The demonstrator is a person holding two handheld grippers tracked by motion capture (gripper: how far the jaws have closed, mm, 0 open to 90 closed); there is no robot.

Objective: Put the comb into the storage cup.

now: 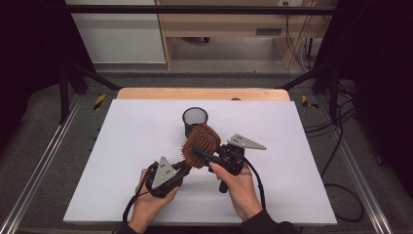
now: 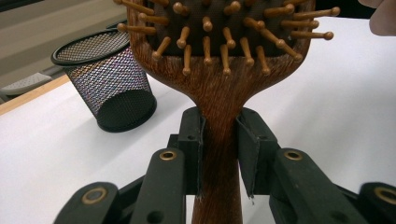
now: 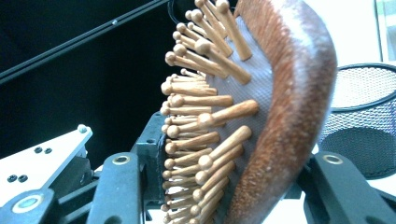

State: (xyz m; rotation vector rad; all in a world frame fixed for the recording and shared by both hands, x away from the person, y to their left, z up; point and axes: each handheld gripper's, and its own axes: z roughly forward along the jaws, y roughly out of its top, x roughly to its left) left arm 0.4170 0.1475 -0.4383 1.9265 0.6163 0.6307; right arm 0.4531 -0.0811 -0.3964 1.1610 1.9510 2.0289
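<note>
A wooden hairbrush (image 1: 200, 140) with peg bristles hangs over the middle of the white table, just in front of a black mesh cup (image 1: 195, 120). My left gripper (image 1: 184, 165) is shut on the handle (image 2: 219, 140), one jaw on each side of the neck. From the right, my right gripper (image 1: 207, 157) is shut across the brush head (image 3: 289, 93), with one jaw against the bristle tips and the other against the wooden back. The mesh cup (image 2: 107, 79) stands upright and apart from the brush, and it appears behind the head (image 3: 364, 121) too.
The white table top (image 1: 122, 146) stretches wide on both sides of the hands. Its wooden far edge (image 1: 202, 93) lies behind the cup. Cables (image 1: 336, 146) trail off the right side. The left gripper's grey plate (image 3: 42, 163) sits close beside my right jaws.
</note>
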